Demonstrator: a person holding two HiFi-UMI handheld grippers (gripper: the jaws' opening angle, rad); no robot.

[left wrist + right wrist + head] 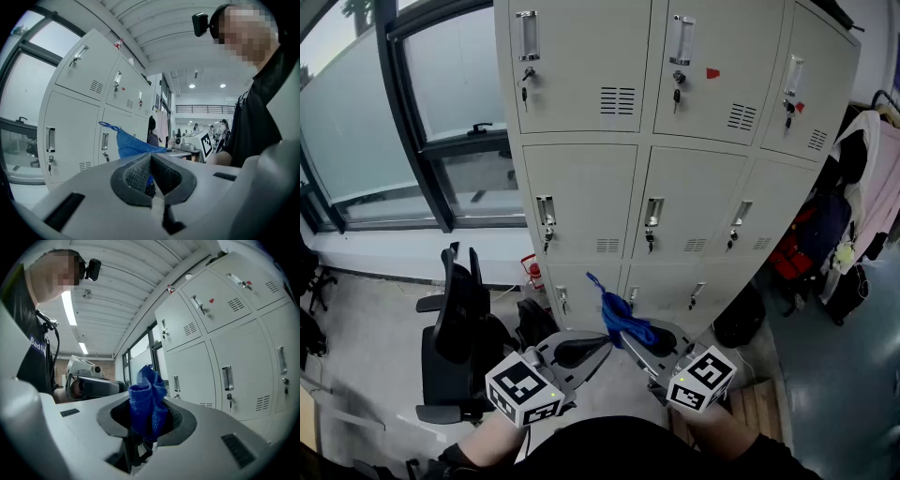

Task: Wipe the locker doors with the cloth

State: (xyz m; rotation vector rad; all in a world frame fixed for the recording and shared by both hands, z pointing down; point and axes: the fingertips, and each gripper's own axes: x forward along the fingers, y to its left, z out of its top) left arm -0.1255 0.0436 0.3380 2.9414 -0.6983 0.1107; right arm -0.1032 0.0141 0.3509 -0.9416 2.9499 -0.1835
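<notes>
Cloth [147,401]: blue, bunched, clamped between the jaws of the right gripper [642,339]. Stands up past the fingertips in a loose fold, with a thin loop trailing off the top. Held in front of the locker doors [591,197], apart from them, roughly level with the lowest row.

Left gripper [581,349]: jaws together, pads meeting, nothing clamped. Sits just beside the right gripper, on its left, tips angled in toward the cloth. Sliver of blue in the notch between the pads, seemingly the cloth beyond rather than anything gripped.

Both held low and close to the body, marker cubes [523,389] facing up.

Lockers: pale grey bank ahead of and above both grippers, three rows in view. All doors shut, with recessed handles, vent slots, and keys hanging from several locks. Small red tag on the top-row door above the right gripper.

Surroundings: black office chair [459,319] on the floor left of the left gripper. Large dark-framed window [394,122] further left and higher. Hanging clothes [872,178] right of the right gripper, past the end of the locker bank.
</notes>
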